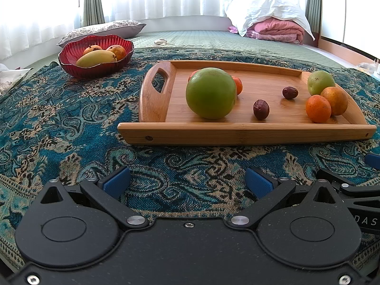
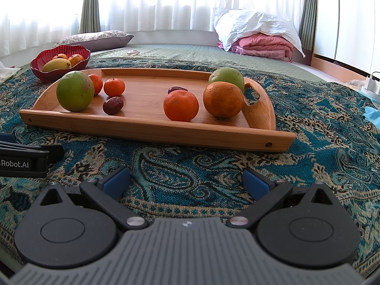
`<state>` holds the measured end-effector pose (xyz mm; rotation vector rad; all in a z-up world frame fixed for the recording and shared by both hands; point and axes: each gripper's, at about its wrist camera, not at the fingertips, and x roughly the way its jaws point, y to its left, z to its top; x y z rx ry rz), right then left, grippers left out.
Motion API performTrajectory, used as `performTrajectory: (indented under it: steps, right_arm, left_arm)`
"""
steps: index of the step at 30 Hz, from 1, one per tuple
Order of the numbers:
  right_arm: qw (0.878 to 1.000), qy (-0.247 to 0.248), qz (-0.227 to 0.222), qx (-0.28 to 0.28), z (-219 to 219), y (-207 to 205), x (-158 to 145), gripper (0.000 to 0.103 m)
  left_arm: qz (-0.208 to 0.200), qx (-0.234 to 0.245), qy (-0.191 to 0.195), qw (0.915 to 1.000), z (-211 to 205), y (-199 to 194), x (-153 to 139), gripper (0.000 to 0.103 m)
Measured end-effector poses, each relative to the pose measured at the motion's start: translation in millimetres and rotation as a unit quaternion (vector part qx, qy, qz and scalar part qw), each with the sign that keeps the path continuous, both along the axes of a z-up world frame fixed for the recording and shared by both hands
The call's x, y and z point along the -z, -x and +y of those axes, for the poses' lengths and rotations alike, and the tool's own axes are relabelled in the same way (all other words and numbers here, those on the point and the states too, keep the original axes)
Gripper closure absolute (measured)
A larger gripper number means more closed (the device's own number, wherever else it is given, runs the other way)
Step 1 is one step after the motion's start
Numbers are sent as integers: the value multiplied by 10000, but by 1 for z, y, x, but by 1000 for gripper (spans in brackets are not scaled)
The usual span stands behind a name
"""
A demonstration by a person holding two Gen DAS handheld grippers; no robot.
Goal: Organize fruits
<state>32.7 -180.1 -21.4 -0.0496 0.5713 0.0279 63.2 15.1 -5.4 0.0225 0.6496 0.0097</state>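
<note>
A bamboo tray (image 1: 237, 133) (image 2: 166, 130) lies on the patterned cloth. It holds a large green fruit (image 1: 210, 93) (image 2: 74, 91), a smaller green fruit (image 1: 320, 82) (image 2: 226, 77), several oranges (image 1: 318, 108) (image 2: 181, 105) and two dark red dates (image 1: 261, 109) (image 2: 113, 105). A red glass bowl (image 1: 71, 64) (image 2: 39, 71) with a yellow mango (image 1: 96, 58) and other fruit stands at the far left. My left gripper (image 1: 187, 180) is open and empty, short of the tray. My right gripper (image 2: 186, 180) is open and empty, also short of the tray.
The cloth (image 1: 59, 118) covers a green bed. A floral pillow (image 1: 104, 29) lies behind the bowl. Pink and white bedding (image 2: 258, 38) is piled at the far right. A white charger (image 2: 370, 83) and something blue (image 2: 372, 115) sit at the right edge.
</note>
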Motion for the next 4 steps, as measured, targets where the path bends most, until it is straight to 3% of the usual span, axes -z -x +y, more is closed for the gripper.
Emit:
performTrajectory:
  steps: [4]
  right_arm:
    - [10000, 0, -1, 0, 0, 0, 0, 0]
  left_arm:
    - [-6, -2, -6, 10000, 0, 0, 0, 0]
